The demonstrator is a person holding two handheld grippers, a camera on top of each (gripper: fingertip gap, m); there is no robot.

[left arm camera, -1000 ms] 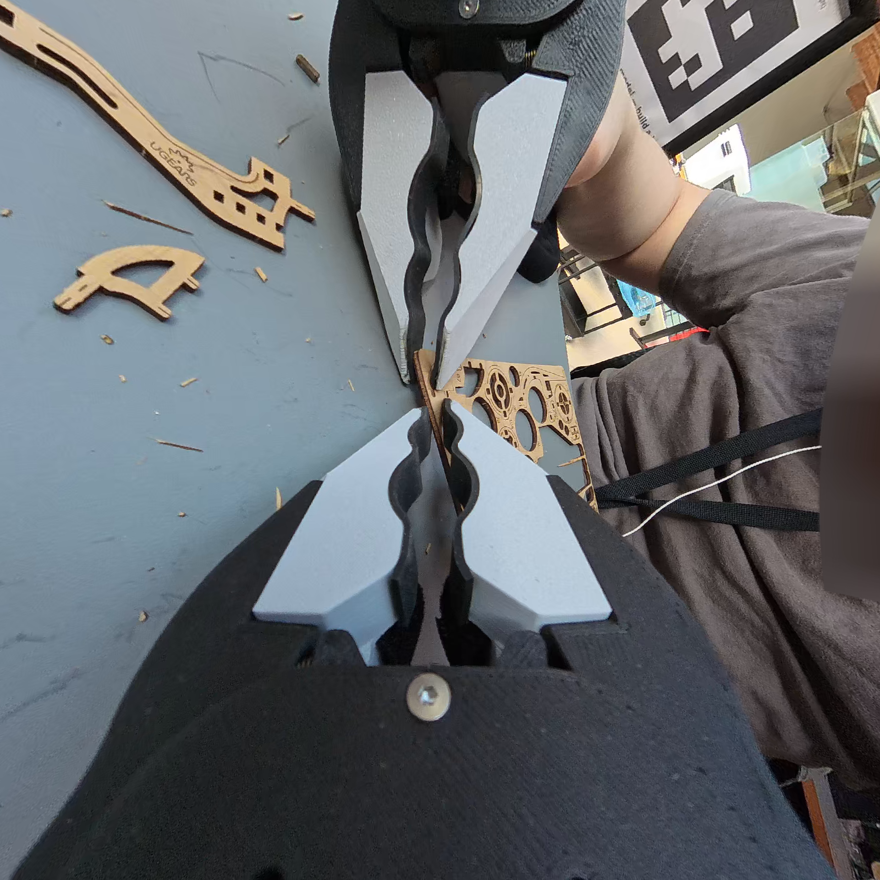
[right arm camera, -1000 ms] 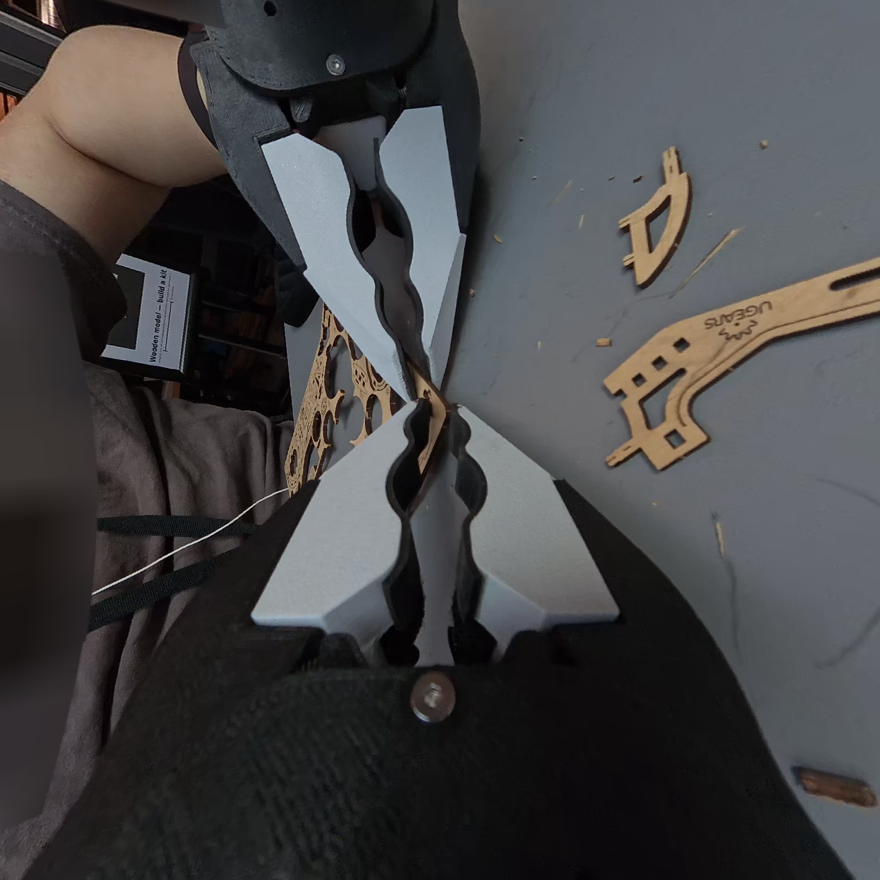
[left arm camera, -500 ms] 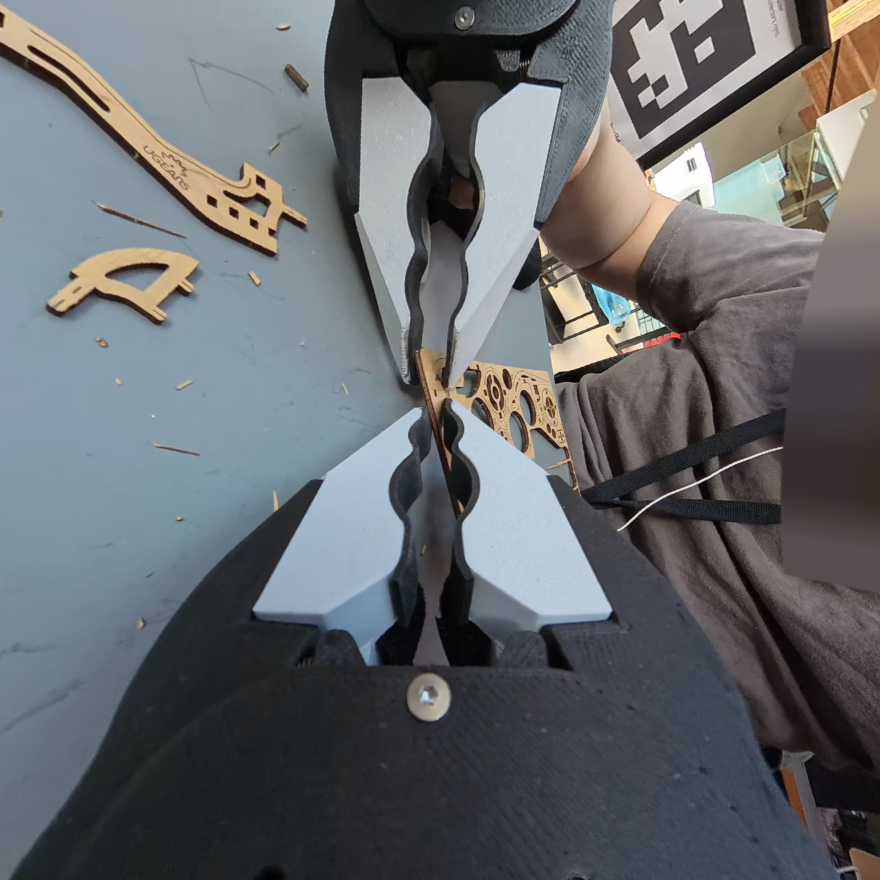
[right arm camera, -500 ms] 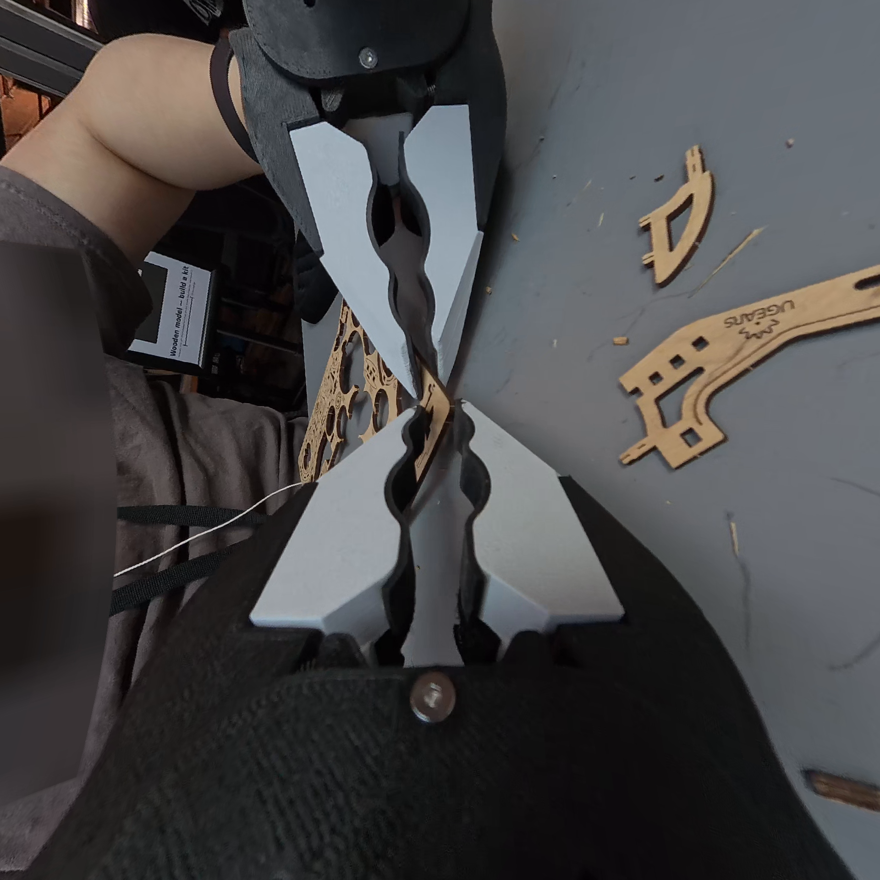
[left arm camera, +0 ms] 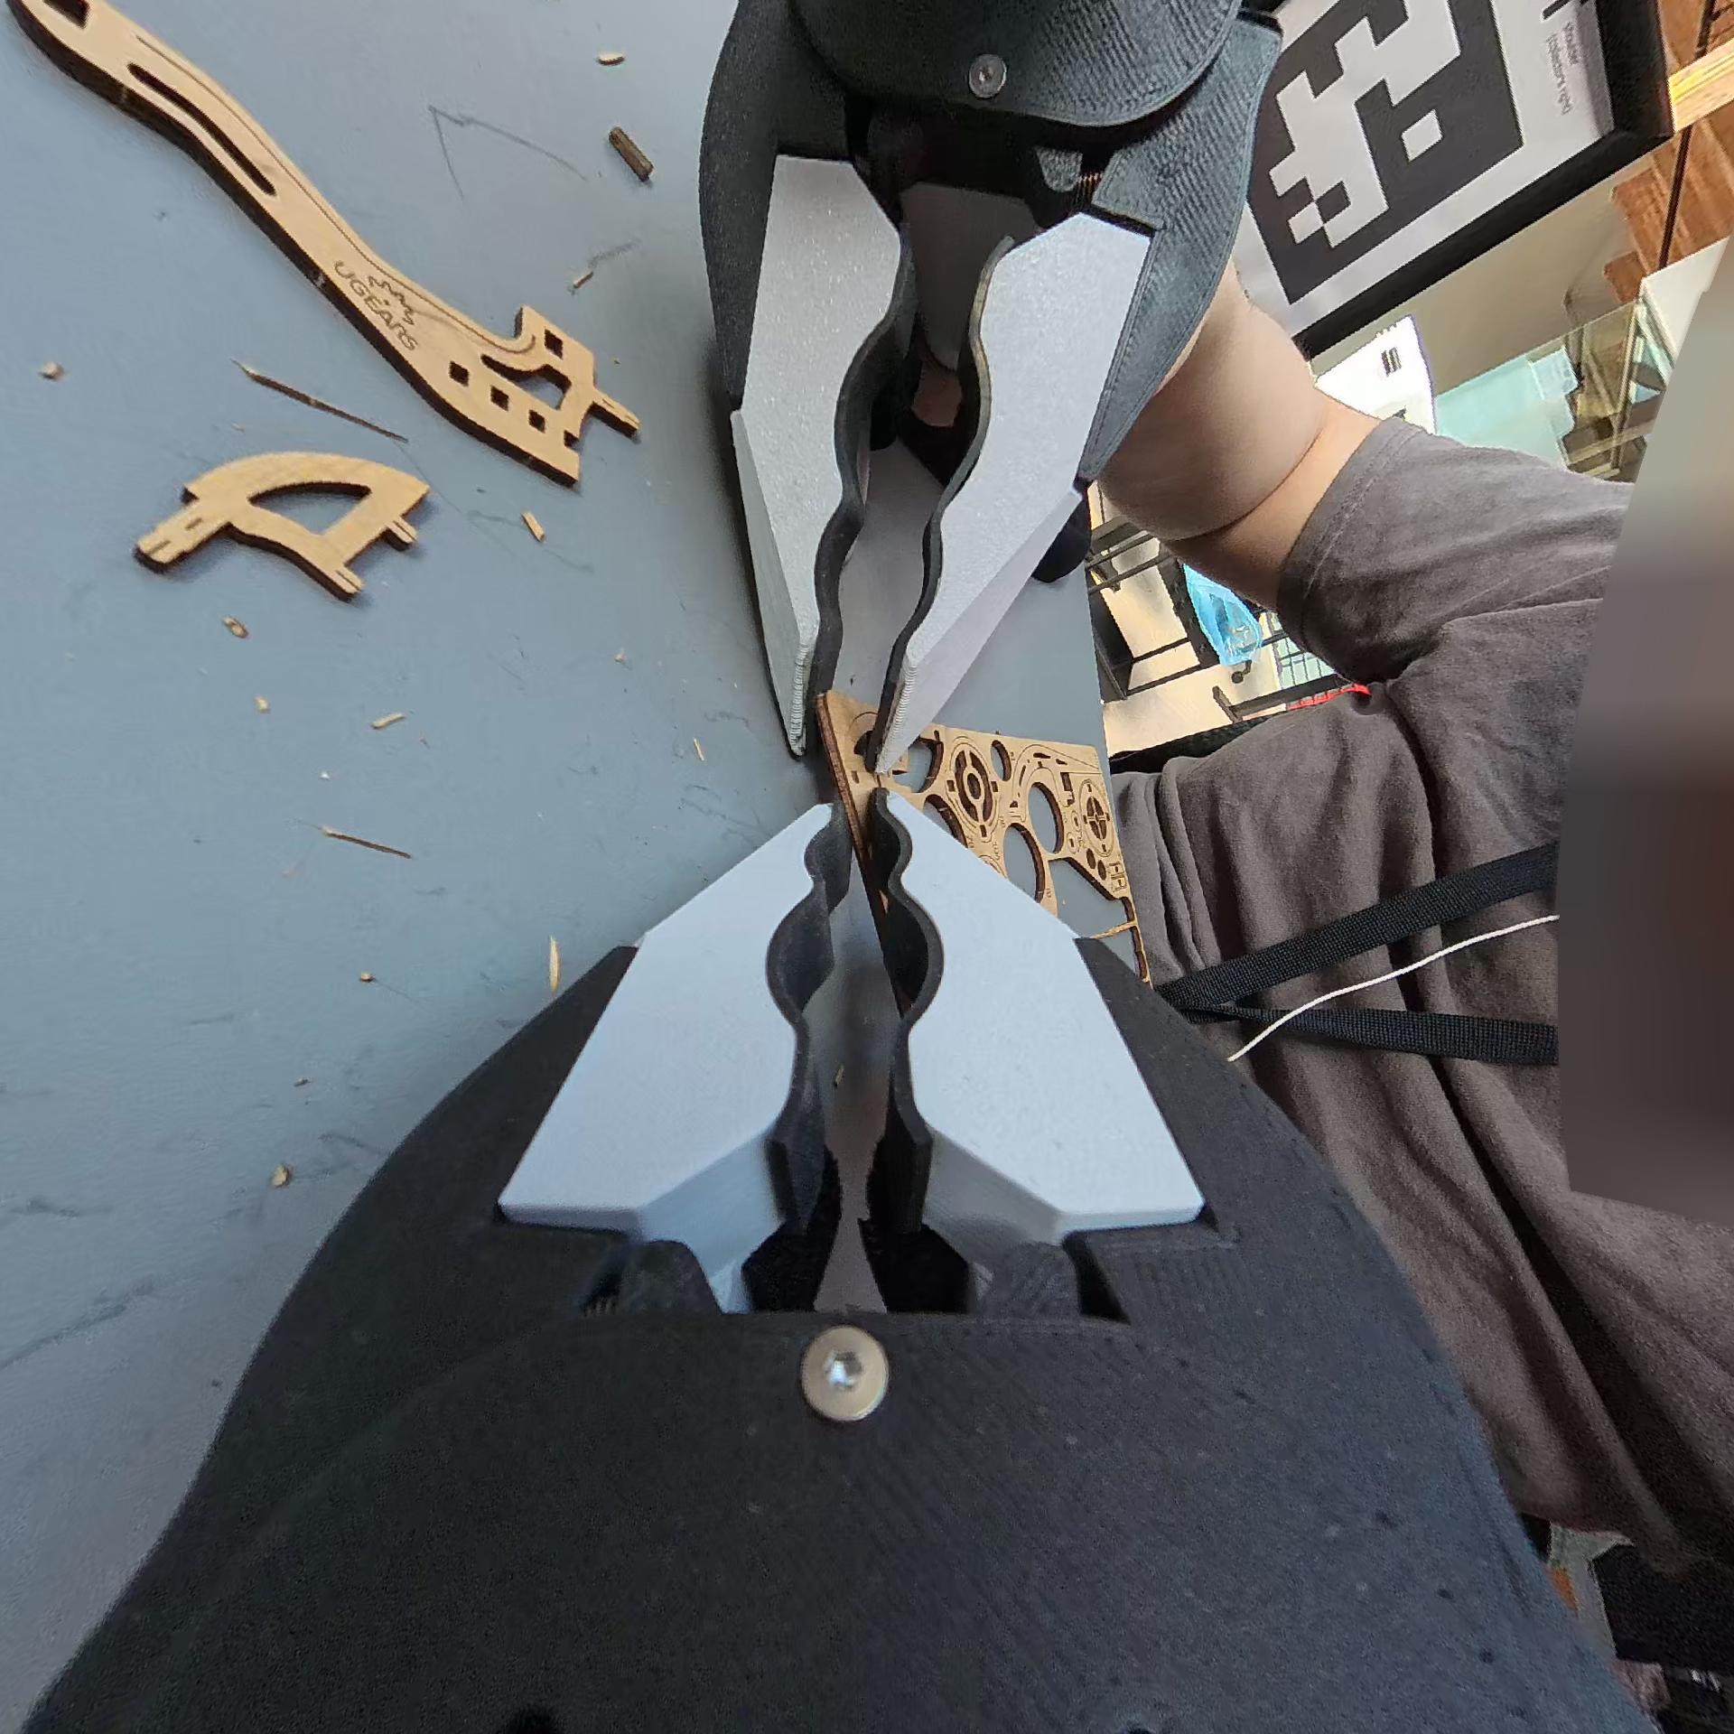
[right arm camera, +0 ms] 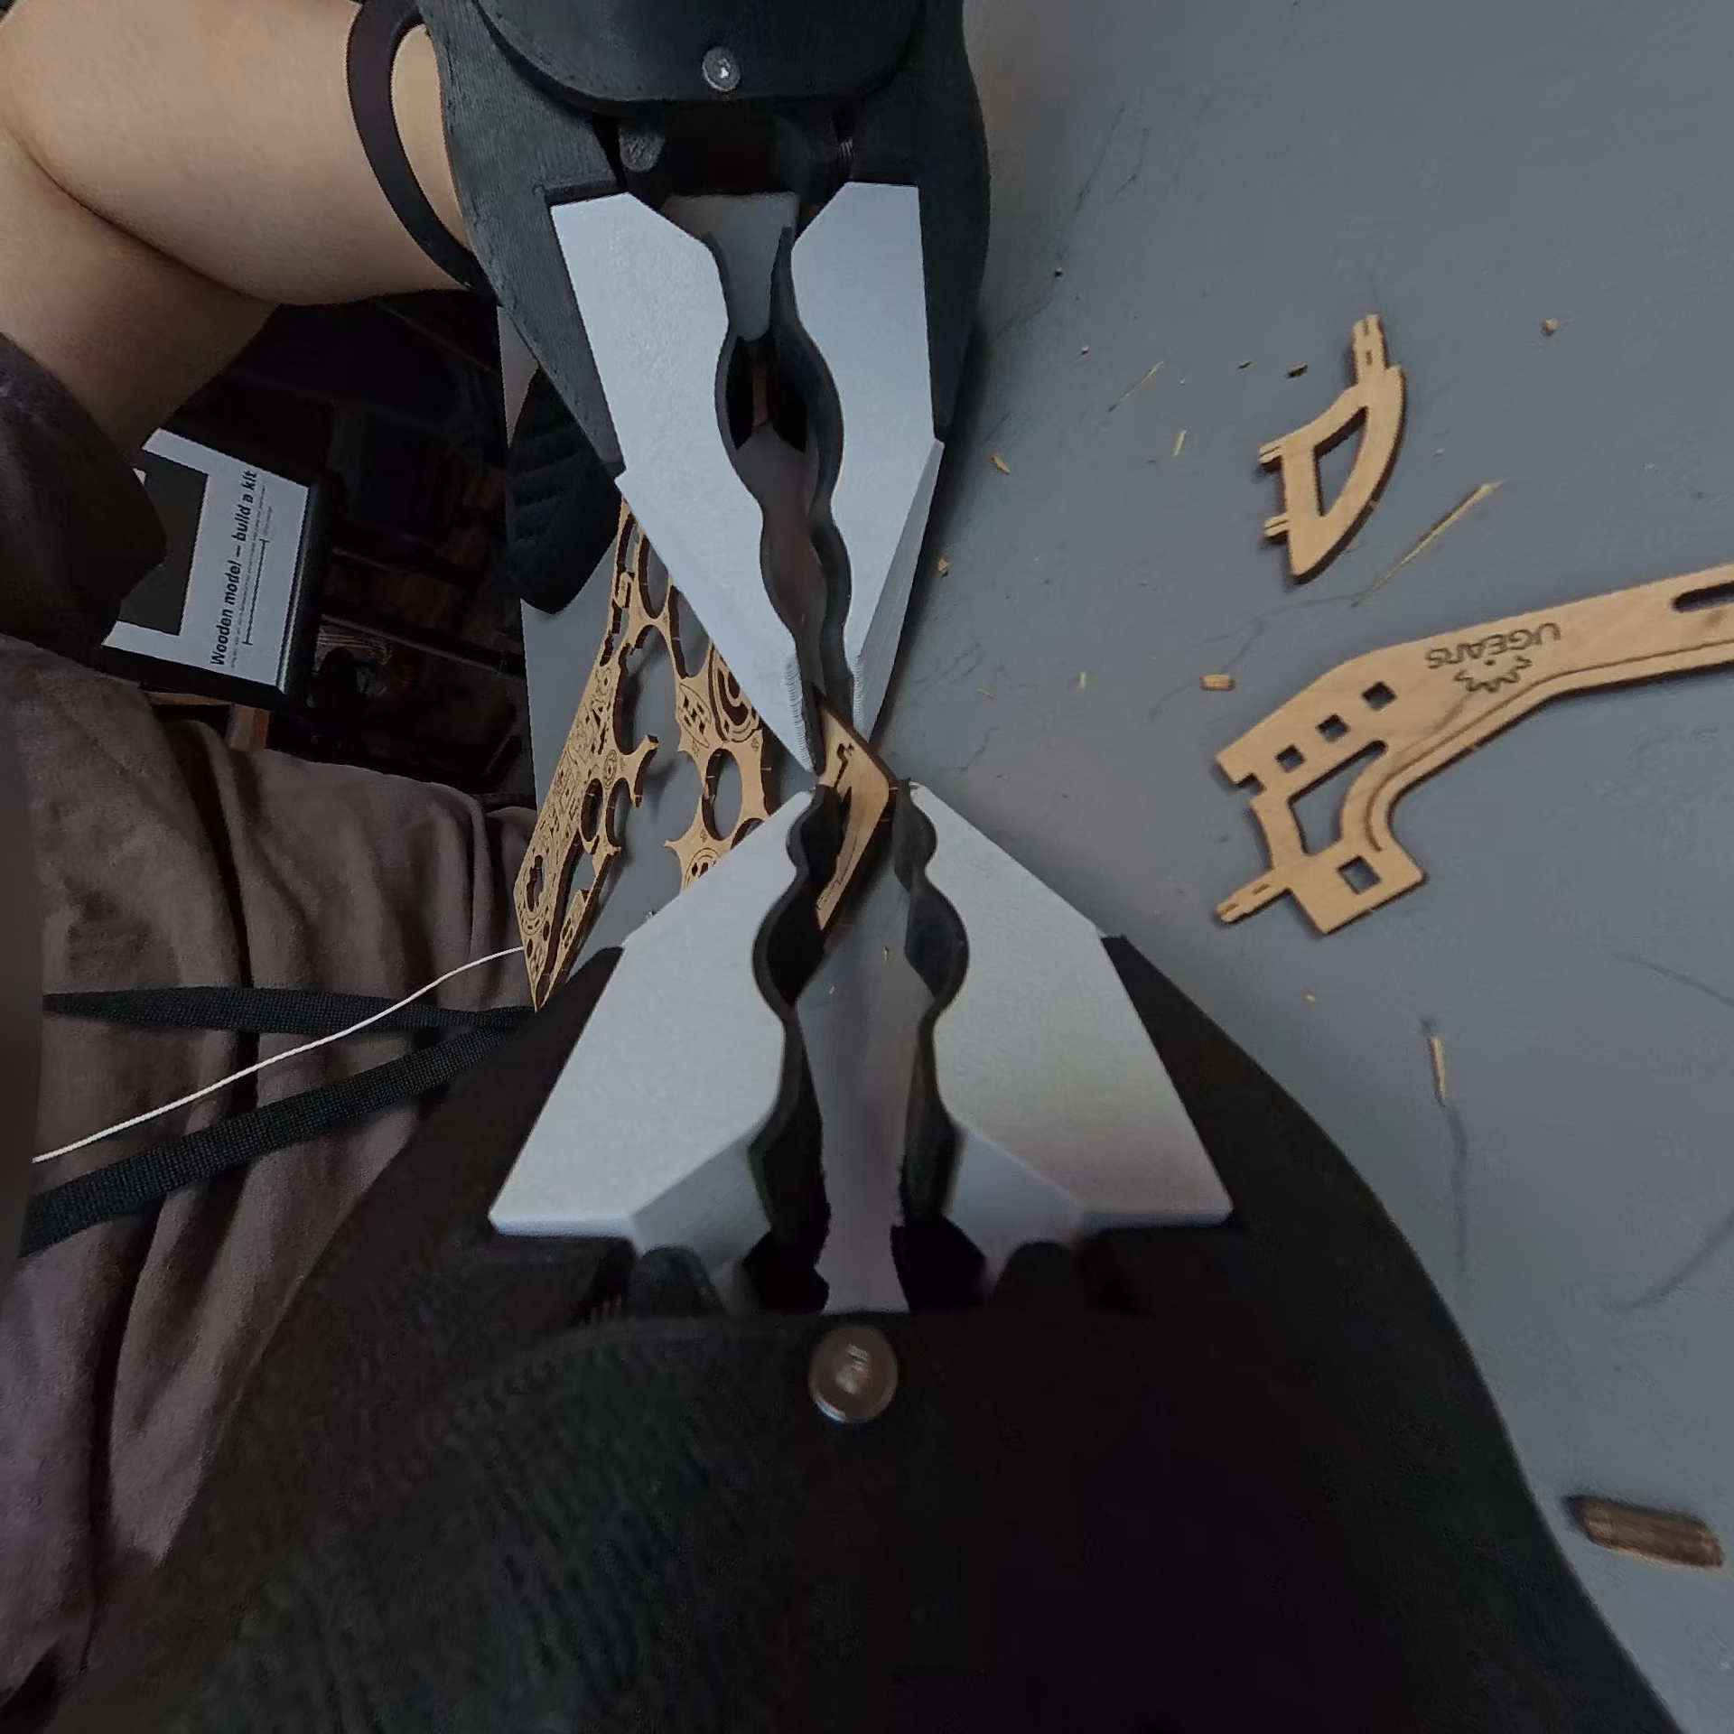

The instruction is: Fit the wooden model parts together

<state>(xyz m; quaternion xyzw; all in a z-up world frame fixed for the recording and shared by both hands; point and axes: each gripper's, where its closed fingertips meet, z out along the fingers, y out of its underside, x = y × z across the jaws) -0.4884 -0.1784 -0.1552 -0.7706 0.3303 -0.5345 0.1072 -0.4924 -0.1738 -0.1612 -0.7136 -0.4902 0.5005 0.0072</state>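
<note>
A thin laser-cut wooden sheet (left arm camera: 1023, 816) with round cut-outs is held on edge over the table's edge. My left gripper (left arm camera: 859, 816) is shut on its corner. My right gripper (right arm camera: 859, 812) faces it tip to tip and is shut on the same corner of the sheet (right arm camera: 657, 751). The right gripper also shows at the top of the left wrist view (left arm camera: 844, 746), and the left gripper at the top of the right wrist view (right arm camera: 826, 732). A long wooden arm piece (left arm camera: 450, 366) and a small curved piece (left arm camera: 281, 507) lie loose on the table.
The blue-grey table (left arm camera: 281, 985) carries wood splinters and a small dark wooden stub (right arm camera: 1651, 1539). The long piece (right arm camera: 1407, 741) and the curved piece (right arm camera: 1342, 460) lie right of the grippers. A person's arm and grey shirt (left arm camera: 1407, 1173) are beyond the table edge. A framed black-and-white marker (left arm camera: 1407, 122) stands behind. The tips of both grippers are at nearly the same place. It is some 9 cm from my right tips to the long wooden arm piece (left arm camera: 450, 366).
Both grippers keep their hold on the sheet's corner. The pair has shifted slightly over the table, and the opposite gripper sits a little lower in each view.
</note>
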